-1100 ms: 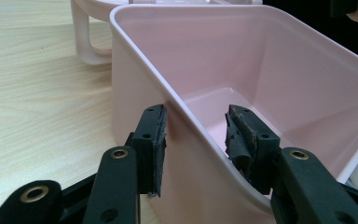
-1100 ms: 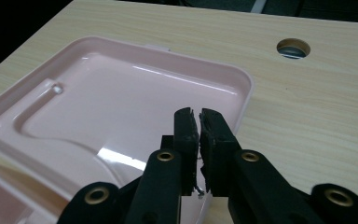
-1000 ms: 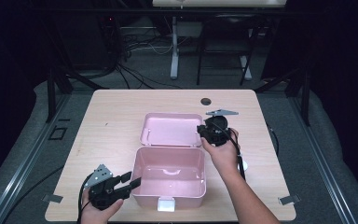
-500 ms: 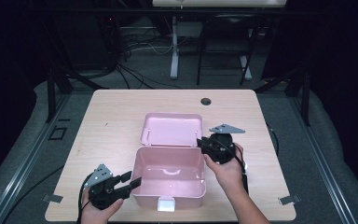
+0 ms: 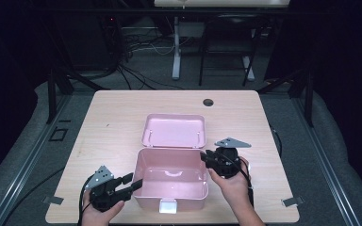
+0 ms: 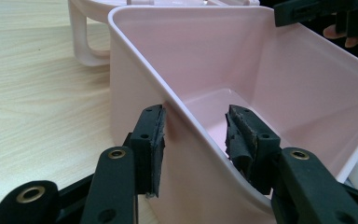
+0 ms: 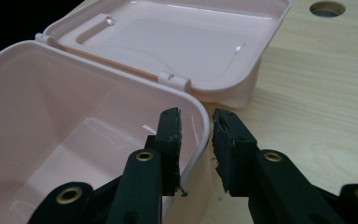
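The empty pink box [image 5: 170, 181] looked light, stiff and slick, best gripped by its thin rim, which both the left claw [image 6: 193, 135] and the right claw [image 7: 196, 140] straddled, released.

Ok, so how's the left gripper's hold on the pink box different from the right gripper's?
The left gripper straddles the pink box at its front left corner, jaws wide with gaps on both sides of the wall. The right gripper straddles the rim near the hinge, jaws much closer together. Both have one jaw inside, one outside, and neither has clamped.
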A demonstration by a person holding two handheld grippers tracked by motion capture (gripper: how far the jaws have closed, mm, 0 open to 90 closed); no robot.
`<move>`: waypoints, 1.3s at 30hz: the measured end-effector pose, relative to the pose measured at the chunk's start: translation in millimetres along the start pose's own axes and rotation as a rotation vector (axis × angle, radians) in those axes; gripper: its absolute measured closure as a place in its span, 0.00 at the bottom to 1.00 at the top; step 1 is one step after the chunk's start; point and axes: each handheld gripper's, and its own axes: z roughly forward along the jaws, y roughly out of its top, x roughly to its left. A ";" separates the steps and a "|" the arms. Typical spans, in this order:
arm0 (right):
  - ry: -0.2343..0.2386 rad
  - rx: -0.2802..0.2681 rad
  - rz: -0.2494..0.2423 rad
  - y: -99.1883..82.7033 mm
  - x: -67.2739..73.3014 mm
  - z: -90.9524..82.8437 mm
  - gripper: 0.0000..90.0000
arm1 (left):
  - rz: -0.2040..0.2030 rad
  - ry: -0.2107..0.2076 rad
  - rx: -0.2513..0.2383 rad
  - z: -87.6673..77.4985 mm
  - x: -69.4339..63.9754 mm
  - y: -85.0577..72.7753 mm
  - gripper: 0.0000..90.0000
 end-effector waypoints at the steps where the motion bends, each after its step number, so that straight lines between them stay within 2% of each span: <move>1: -0.001 0.001 0.005 -1.6 -0.3 1.3 0.82 | 0.000 -0.001 0.000 0.1 0.1 0.1 0.63; 3: 0.008 -0.003 0.010 -3.8 -0.8 2.8 0.82 | -0.001 -0.001 -0.001 0.2 0.2 0.0 0.63; 8: -0.014 -0.010 -0.007 -3.8 1.7 3.8 0.84 | 0.004 0.004 0.003 0.5 0.8 1.1 0.64; 14: -0.021 -0.023 0.000 -0.3 -0.1 8.9 0.90 | -0.004 0.006 -0.005 2.9 2.5 2.1 0.66; 23: -0.028 -0.031 0.005 3.9 -4.2 14.3 0.89 | 0.001 0.006 0.002 7.7 4.0 5.8 0.65; 39: -0.042 -0.055 0.020 7.9 -11.2 20.9 0.89 | -0.013 0.011 -0.019 18.0 5.9 9.5 0.64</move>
